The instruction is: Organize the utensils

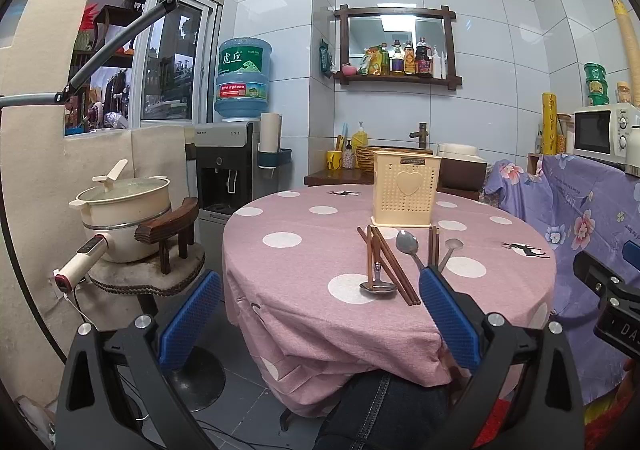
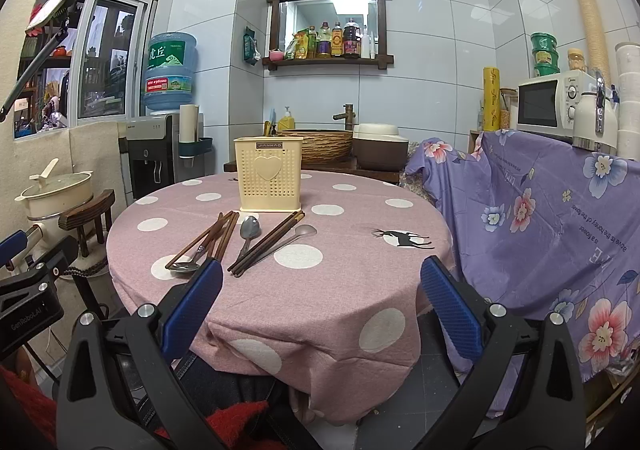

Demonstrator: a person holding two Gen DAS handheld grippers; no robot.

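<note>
A cream perforated utensil holder [image 1: 406,189] [image 2: 269,173] stands upright at the back of the round table with the pink dotted cloth [image 1: 304,262] [image 2: 344,282]. In front of it lie brown chopsticks [image 1: 386,264] [image 2: 212,236], a second chopstick pair [image 2: 268,248] and three metal spoons [image 1: 408,244] [image 2: 249,230]. One spoon [image 1: 376,286] [image 2: 185,265] lies bowl-forward under the left chopsticks. My left gripper [image 1: 320,292] hangs open before the table's near edge, nothing between its blue pads. My right gripper [image 2: 322,278] is open too, over the table's front.
A cream pot [image 1: 124,205] sits on a stool left of the table with a small wooden stand [image 1: 170,228]. A water dispenser [image 1: 228,165] stands behind. A purple floral cloth [image 2: 540,209] covers the counter at right, with a microwave [image 2: 548,107] on it. A person's dark-trousered knee [image 1: 384,406] is under the table.
</note>
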